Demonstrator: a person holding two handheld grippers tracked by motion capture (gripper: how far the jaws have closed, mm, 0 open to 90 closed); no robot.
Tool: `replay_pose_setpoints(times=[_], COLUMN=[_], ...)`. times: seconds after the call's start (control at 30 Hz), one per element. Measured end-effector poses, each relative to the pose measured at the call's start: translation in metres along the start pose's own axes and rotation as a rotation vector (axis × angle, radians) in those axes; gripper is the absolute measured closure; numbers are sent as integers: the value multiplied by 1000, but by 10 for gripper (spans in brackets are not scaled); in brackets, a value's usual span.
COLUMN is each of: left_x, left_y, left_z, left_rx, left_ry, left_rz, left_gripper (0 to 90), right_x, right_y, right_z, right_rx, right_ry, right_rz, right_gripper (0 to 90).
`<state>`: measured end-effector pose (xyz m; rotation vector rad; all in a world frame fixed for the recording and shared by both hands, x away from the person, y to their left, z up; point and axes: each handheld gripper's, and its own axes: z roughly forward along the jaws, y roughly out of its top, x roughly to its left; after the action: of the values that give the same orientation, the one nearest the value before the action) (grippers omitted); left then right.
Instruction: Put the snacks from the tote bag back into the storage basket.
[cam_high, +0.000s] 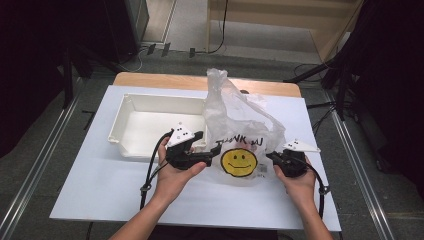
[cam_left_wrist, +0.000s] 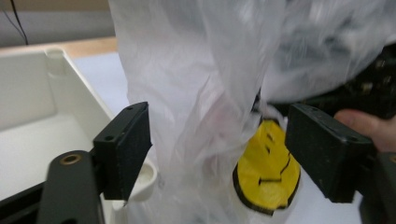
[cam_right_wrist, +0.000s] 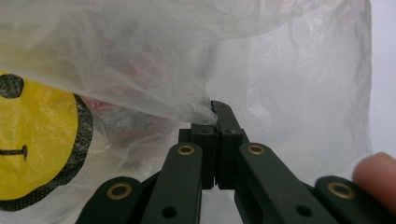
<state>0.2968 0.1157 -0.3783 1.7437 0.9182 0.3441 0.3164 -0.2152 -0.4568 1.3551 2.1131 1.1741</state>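
Observation:
A thin clear plastic bag (cam_high: 240, 120) with a yellow smiley face (cam_high: 239, 161) and "THANK YOU" print stands crumpled on the white table, its top rising above the tray's right end. My left gripper (cam_high: 210, 145) is at the bag's left side. In the left gripper view its jaws stand wide apart around the bag (cam_left_wrist: 210, 93), and the pads (cam_left_wrist: 123, 149) are clear of the film. My right gripper (cam_high: 272, 157) is at the bag's lower right. Its jaws (cam_right_wrist: 215, 135) are closed together, pinching a fold of the bag (cam_right_wrist: 280, 84). Something reddish shows faintly inside the bag.
A white plastic tray (cam_high: 125, 115) lies to the left of the bag, with nothing seen in it. The white table top (cam_high: 100, 190) stretches in front of it. A wooden edge (cam_high: 150, 79) runs along the table's far side.

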Motion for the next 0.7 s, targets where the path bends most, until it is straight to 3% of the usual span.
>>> replay_pose_setpoints(times=[0.03,0.17,0.27,0.3,0.37,0.5,0.53,0.57,0.6,0.7], left_x=[-3,-7,-6,-5,-1,9,11,12,12,11], left_y=[5,9,9,7,6,5,4,2,2,-3], left_z=[-5,-10,-10,-12,-13,-11,-9,-5,-5,3], left_rx=[-45,-98,-124,-162,-189,-163,-147,-114,-114,-72], left_ry=[0,-16,-19,-2,-6,-37,-40,-45,-45,-45], left_rz=[5,19,36,40,14,-14,-14,-6,-6,1], left_gripper=[210,248,398,489,560,746,860,886,900,900], right_x=[1,4,8,9,11,11,10,9,9,6], right_y=[-1,-4,-6,-7,-8,-10,-11,-11,-11,-9], right_z=[-1,-3,-4,-4,-6,-9,-11,-12,-12,-17], right_rx=[3,10,25,28,32,28,22,18,18,-17], right_ry=[4,17,21,25,24,31,32,35,35,56], right_rz=[-7,-28,-70,-74,-88,-109,-110,-106,-106,-66], right_gripper=[900,900,900,899,888,877,842,811,811,656])
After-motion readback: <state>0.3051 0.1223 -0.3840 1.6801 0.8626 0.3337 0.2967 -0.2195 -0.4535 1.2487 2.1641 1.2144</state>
